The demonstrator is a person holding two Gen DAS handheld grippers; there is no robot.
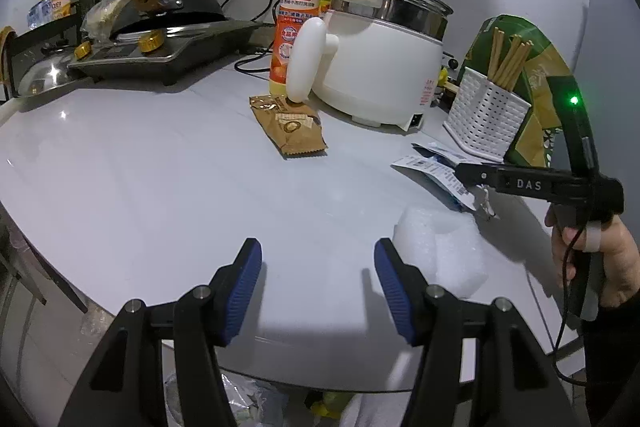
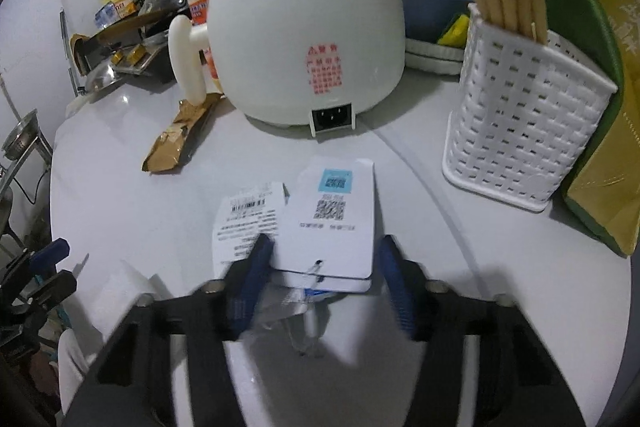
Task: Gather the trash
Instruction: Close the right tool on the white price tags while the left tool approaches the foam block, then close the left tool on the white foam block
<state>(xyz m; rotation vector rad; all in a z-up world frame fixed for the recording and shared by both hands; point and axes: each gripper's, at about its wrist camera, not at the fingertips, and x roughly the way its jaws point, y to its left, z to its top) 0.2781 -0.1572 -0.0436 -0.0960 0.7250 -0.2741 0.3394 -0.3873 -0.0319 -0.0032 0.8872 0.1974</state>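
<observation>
Fingers [image 1: 248, 285] of the left gripper [image 1: 318, 287] stand half apart over bare counter [image 1: 140, 187], nothing between them. From this wrist I'd say the job has hardly begun: a brown wrapper [image 1: 290, 125] lies flat just in front of the cooker [image 1: 380, 67], its far end at the foot of the cooker's handle, and a white foam scrap [image 1: 440, 251] sits nearer, well in front of the cooker and just right of the left gripper. Right of the cooker, by the chopstick basket [image 1: 486, 115], the right gripper [image 1: 460, 173] reaches onto a heap of paper tags [image 1: 432, 171], a hand [image 1: 600, 259] on its grip. Below the counter's near edge I can make out what looks like a bag with litter, though it is too dim to be sure.

Over at the right wrist, the cooker [image 2: 304, 39] is straight ahead and the tags [image 2: 328, 219] lie in front of its socket. That gripper [image 2: 324, 283] has its fingers [image 2: 256, 275] moderately apart either side of the tags' near end; the blur leaves me unsure the pads press yet. Wrapper [image 2: 180, 131] lies left of the cooker. So three pieces look uncollected.
</observation>
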